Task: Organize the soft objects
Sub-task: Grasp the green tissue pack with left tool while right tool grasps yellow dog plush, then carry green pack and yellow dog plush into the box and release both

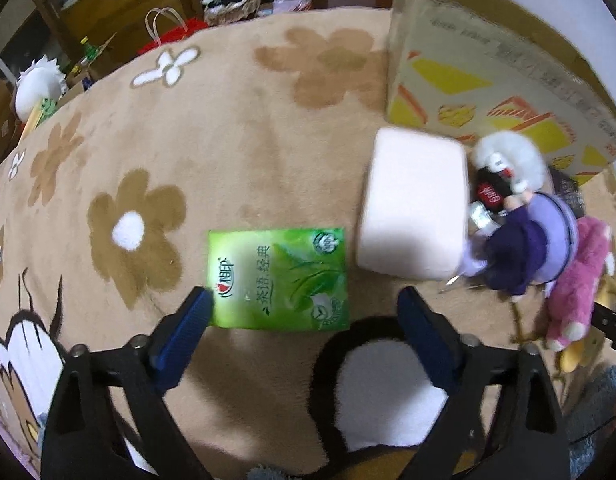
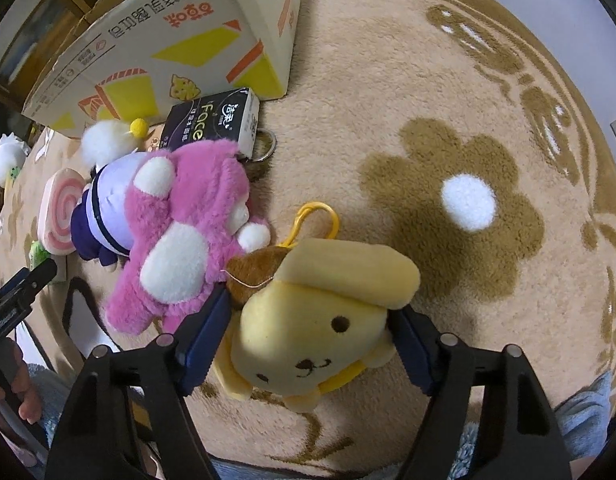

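In the left wrist view, the left gripper (image 1: 304, 308) points down at the flowery rug (image 1: 236, 128) with its jaws wide. The green tissue pack (image 1: 278, 278) lies flat between them; the left pad is at its edge and the right pad stands clear. The pink cushion (image 1: 414, 204) lies at two o'clock from the pack. In the right wrist view, the right gripper (image 2: 310, 320) has its jaws on both sides of the yellow dog toy (image 2: 316, 320), pressing its head. The pink bear toy (image 2: 188, 236) lies at ten o'clock, touching it, and the cardboard box (image 2: 168, 40) stands at eleven o'clock.
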{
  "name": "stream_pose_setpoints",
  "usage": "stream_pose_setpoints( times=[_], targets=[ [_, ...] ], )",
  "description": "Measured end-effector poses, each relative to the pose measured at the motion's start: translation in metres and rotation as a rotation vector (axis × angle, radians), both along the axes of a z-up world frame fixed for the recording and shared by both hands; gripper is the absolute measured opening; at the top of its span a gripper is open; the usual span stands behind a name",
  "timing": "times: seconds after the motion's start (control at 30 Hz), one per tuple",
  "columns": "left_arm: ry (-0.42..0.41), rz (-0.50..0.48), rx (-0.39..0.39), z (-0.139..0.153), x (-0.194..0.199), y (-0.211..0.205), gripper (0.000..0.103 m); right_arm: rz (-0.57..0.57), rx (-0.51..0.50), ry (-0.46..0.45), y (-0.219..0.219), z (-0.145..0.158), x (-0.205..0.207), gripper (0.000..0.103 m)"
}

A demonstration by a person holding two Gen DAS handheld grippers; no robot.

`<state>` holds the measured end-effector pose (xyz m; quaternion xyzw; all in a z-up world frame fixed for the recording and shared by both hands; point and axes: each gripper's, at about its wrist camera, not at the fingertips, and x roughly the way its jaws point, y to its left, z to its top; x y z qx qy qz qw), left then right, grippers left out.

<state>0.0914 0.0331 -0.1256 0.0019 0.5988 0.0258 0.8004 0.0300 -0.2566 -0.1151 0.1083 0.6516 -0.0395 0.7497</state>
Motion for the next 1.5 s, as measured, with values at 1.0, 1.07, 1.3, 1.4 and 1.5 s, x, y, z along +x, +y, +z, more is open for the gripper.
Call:
stream_pose_setpoints(
  times=[1.0, 1.07, 1.3, 1.4, 1.5],
  targets=[
    [-0.29, -0.007, -0.017, 0.058, -0.033, -0.001, 0.058, 0.03, -0.097, -0.319, 0.011, 0.077, -0.027, 0.063],
    [-0.357, -0.029, -0.007, 0.071, -0.041, -0.006, 0.058, 0.039, -0.094, -0.37, 0.015, 0.085, -0.03, 0.063],
    [-0.58, -0.09, 0.012, 0.111, -0.064, -0.024, 0.058, 0.085, -0.101, -0.565, 0.025, 0.118, -0.034, 0.063],
    [-0.638, -0.113, 0.016, 0.124, -0.067, -0.031, 0.058, 0.105, -0.112, -0.643, 0.03, 0.133, -0.033, 0.063],
    [-0.672, -0.129, 0.018, 0.135, -0.063, -0.04, 0.058, 0.125, -0.121, -0.712, 0.035, 0.148, -0.028, 0.063]
  ],
)
